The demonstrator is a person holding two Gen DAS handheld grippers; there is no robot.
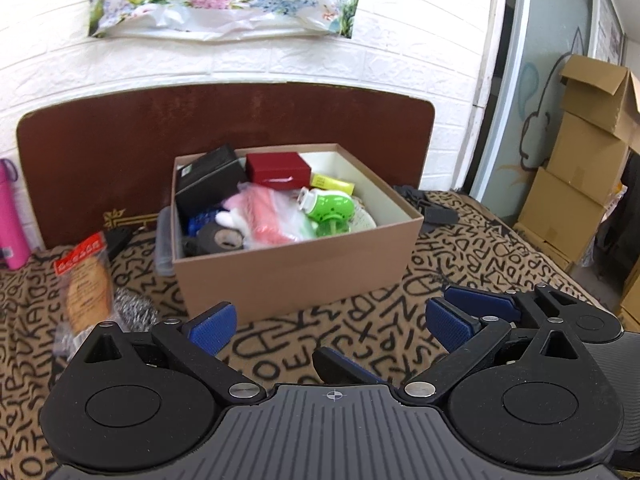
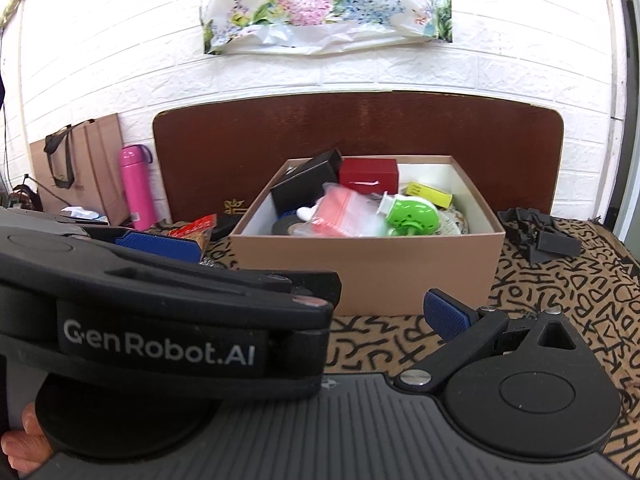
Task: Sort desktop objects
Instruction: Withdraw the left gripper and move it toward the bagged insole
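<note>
Both tongs gape empty; left gripper (image 1: 332, 324) should swing left, straddle the snack packet (image 1: 86, 280), squeeze gently; right gripper (image 1: 476, 312) waits.

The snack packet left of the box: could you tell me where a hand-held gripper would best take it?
Probably by the red header strip on top of the snack packet, from above: it stands roughly upright against the steel scourer, and the strip is flat and thin.
</note>
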